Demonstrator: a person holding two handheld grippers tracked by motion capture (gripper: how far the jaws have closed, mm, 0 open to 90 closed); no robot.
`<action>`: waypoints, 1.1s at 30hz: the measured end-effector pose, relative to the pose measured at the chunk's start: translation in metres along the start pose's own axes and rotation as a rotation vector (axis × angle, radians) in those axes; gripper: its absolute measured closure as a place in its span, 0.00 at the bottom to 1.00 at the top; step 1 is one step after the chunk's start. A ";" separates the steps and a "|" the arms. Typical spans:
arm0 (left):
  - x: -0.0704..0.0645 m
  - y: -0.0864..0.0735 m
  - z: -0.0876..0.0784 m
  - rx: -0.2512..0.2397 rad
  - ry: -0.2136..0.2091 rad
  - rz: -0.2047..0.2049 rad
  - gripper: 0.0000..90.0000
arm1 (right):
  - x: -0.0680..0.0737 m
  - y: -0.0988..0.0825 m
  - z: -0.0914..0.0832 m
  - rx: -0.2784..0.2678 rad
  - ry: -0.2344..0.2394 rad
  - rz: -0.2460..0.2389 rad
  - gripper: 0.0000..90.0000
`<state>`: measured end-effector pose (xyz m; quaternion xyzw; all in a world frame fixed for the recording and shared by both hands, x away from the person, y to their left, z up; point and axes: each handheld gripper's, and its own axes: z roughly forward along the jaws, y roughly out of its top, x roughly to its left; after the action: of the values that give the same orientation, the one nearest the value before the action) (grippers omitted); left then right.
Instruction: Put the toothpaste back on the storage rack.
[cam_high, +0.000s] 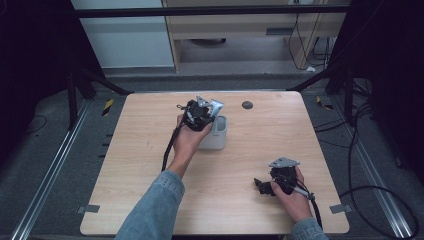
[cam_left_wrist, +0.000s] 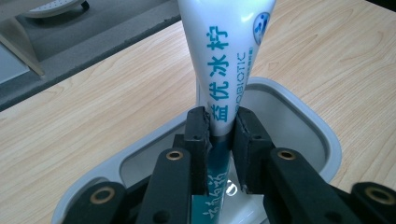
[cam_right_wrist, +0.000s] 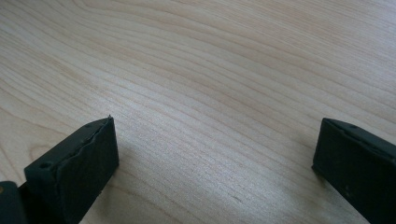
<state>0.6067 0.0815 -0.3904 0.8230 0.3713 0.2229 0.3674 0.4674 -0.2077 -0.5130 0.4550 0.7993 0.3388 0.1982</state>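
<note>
Toothpaste tube (cam_left_wrist: 227, 60), clamped by the left tool (cam_left_wrist: 220, 135), stands in the white holder (cam_left_wrist: 299, 116) toward the table's (cam_high: 150, 165) twelve o'clock. Right tool (cam_right_wrist: 215, 163) gapes wide, idle at five o'clock. Likely next: release the tube cleanly.

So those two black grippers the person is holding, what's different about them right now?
The left gripper is shut on a white toothpaste tube, while the right gripper is open and holds nothing. The left gripper is over the grey holder at the table's middle; the right gripper sits low over bare wood near the person. Both have two black jaws and a trailing cable.
</note>
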 end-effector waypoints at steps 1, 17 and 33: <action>0.000 0.000 0.000 -0.003 -0.002 0.003 0.84 | 0.000 0.000 0.000 0.000 0.000 0.000 0.00; 0.000 -0.003 -0.007 -0.025 0.004 -0.002 0.76 | 0.000 0.000 0.000 0.000 0.000 0.000 0.00; -0.004 -0.004 -0.023 -0.053 0.013 0.038 0.72 | 0.000 0.000 0.000 0.000 0.000 0.000 0.00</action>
<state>0.5876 0.0905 -0.3794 0.8186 0.3519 0.2451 0.3821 0.4674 -0.2077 -0.5130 0.4551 0.7992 0.3389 0.1983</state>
